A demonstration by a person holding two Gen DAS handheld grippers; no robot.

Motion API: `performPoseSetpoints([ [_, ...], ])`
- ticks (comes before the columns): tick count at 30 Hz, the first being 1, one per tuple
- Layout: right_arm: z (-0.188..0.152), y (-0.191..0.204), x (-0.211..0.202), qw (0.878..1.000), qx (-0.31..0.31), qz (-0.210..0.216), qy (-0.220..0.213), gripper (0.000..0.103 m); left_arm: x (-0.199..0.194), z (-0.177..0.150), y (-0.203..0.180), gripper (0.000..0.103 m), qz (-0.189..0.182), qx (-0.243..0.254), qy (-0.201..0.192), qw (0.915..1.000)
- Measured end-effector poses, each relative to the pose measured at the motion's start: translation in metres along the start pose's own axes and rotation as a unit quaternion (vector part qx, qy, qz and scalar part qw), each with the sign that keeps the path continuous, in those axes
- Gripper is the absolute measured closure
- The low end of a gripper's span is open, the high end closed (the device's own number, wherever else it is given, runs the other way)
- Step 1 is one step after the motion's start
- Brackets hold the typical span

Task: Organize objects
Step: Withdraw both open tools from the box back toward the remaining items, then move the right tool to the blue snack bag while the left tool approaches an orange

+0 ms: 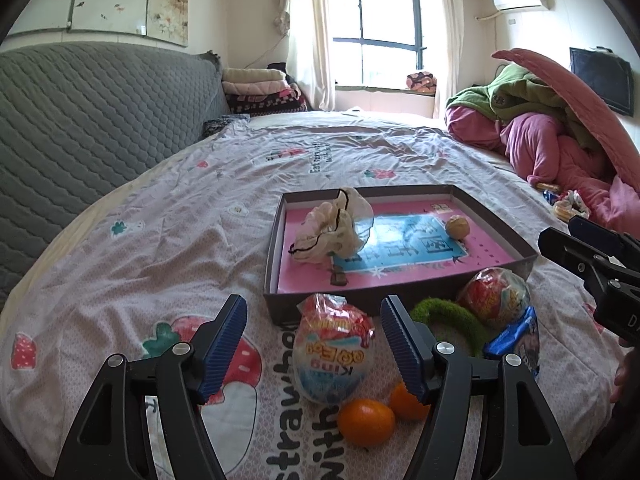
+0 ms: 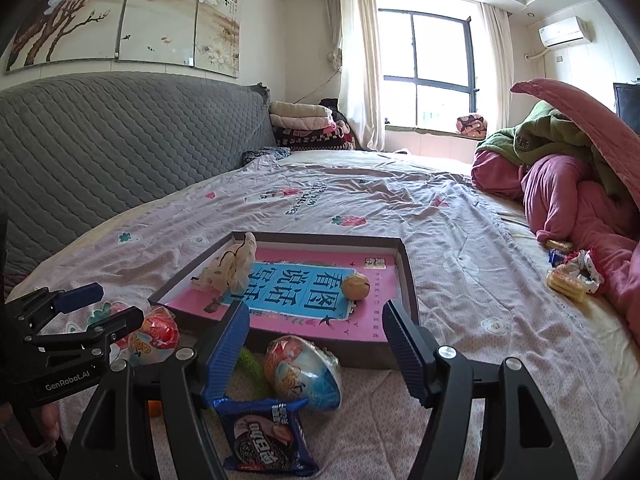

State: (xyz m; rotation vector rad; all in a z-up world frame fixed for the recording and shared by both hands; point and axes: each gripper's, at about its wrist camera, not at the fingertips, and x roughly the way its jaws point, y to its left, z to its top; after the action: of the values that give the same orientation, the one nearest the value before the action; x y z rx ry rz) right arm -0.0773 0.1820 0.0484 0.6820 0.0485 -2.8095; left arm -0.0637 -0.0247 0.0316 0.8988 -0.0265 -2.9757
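Note:
A dark shallow box (image 1: 400, 294) (image 2: 409, 276) lies on the bed with a pink and blue book as its floor. A crumpled cloth pouch (image 1: 332, 228) (image 2: 232, 268) and a small tan ball (image 1: 457, 227) (image 2: 357, 286) sit inside. In front of it lie two foil-wrapped toy eggs, two oranges (image 1: 366, 422), a green fuzzy strip (image 1: 448, 320) and a blue cookie packet (image 2: 264, 440). My left gripper (image 1: 314, 340) (image 2: 120, 304) is open, one egg (image 1: 334, 356) between its fingers, untouched. My right gripper (image 2: 316, 344) (image 1: 560, 232) is open around the other egg (image 2: 304, 372), pads apart from it.
A pink strawberry-print sheet (image 1: 180, 240) covers the bed. A grey quilted headboard (image 1: 80, 120) rises on the left. Heaped pink and green quilts (image 2: 560, 184) fill the right side, with loose snack packets (image 2: 568, 280) beside them. Folded blankets (image 2: 304, 124) are stacked by the window.

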Motion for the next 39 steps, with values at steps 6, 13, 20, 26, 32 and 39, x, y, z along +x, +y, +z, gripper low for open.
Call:
performPoseSetpoints([
  [6,-0.009,0.005,-0.008,1.0,-0.002,0.002,0.007,0.034,-0.005,-0.011,-0.002,0.032,0.001,0.007,0.013,0.9999],
  [13,-0.02,0.01,-0.015,1.0,-0.005,0.008,0.02,0.034,-0.013,-0.024,-0.003,0.032,-0.006,0.005,0.028,0.9996],
  [20,-0.029,0.014,-0.021,0.999,-0.006,0.011,0.031,0.034,-0.021,-0.034,-0.005,0.032,-0.007,0.008,0.037,0.9992],
  [26,-0.036,0.017,-0.024,0.999,-0.01,0.012,0.041,0.034,-0.026,-0.041,-0.001,0.032,-0.011,0.003,0.047,0.9988],
  [32,-0.043,0.02,-0.024,0.998,-0.012,0.015,0.056,0.034,-0.026,-0.049,0.004,0.032,-0.018,-0.005,0.069,0.9975],
  [39,-0.05,0.019,-0.022,0.997,-0.006,0.017,0.073,0.034,-0.022,-0.056,0.006,0.032,-0.018,-0.01,0.086,0.9961],
])
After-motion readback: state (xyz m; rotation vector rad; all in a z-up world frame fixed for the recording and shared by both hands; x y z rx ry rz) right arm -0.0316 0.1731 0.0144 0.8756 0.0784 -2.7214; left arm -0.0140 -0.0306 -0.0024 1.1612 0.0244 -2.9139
